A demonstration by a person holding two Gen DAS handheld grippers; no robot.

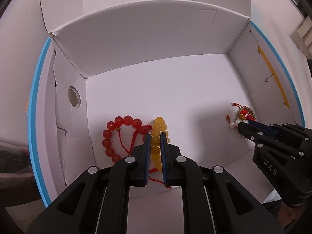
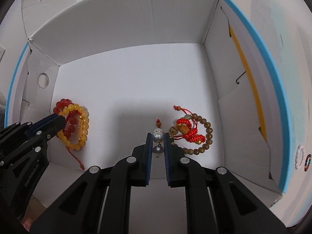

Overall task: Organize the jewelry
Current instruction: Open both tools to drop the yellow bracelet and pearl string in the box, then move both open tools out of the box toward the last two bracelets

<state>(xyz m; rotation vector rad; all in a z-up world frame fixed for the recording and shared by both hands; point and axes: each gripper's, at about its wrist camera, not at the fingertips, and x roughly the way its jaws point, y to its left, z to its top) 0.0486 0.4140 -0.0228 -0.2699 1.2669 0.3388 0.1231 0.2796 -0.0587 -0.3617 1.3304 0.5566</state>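
Note:
Both grippers reach down into a white cardboard box [image 1: 156,81]. My left gripper [image 1: 155,136] is shut on a yellow bead bracelet [image 1: 159,128], which rests beside a red bead bracelet [image 1: 120,128] on the box floor at the left. In the right wrist view the yellow bracelet [image 2: 81,124] overlaps the red bracelet [image 2: 65,105], and the left gripper [image 2: 58,120] comes in from the left. My right gripper [image 2: 158,136] is shut on a pearl bead bracelet [image 2: 158,136]. Next to it lie a brown bead bracelet [image 2: 206,132] and a red knotted cord piece [image 2: 187,130].
The box walls [image 2: 120,19] rise on all sides, with a round hole [image 1: 73,96] in the left wall. A blue-edged surface [image 2: 273,78] lies outside the box on the right, carrying a white bead bracelet [image 2: 300,156] and a small multicoloured bead ring [image 2: 307,161].

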